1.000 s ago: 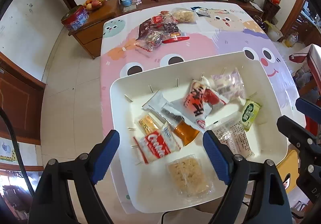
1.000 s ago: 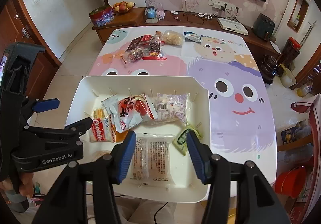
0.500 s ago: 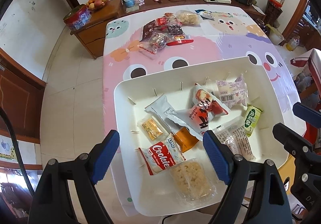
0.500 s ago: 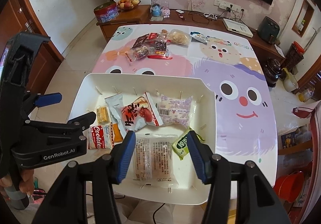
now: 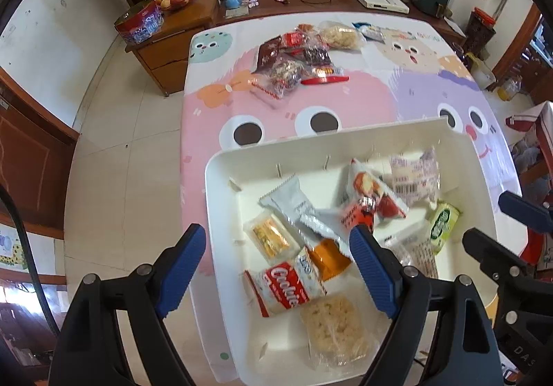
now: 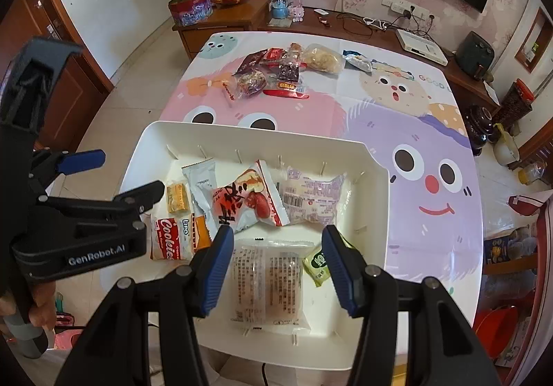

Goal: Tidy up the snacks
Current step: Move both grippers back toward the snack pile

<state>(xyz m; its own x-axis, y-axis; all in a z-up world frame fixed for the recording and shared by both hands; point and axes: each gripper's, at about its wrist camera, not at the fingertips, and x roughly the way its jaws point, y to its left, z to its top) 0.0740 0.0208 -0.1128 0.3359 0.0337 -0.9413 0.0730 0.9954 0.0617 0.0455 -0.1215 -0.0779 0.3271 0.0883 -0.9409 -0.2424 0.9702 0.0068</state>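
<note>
Well, both sets of jaws stand apart and hold nothing. The left gripper (image 5: pixel 278 263), the wider of the two, hangs over the near left side of the white tray (image 5: pixel 221 213), above a red-and-white cookie pack (image 5: pixel 287 287). The right gripper (image 6: pixel 274 263) brackets a clear-wrapped pastry (image 6: pixel 266 285) from above (not touching, as far as I can see). Farther off, a heap of loose snacks (image 6: pixel 276 75) lies on the cartoon tablecloth (image 6: pixel 397 130).

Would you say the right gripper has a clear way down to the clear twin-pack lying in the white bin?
Probably yes: the right gripper hangs open above the clear twin-pack, nothing lies on it, though the green packet sits close beside one finger.
</note>
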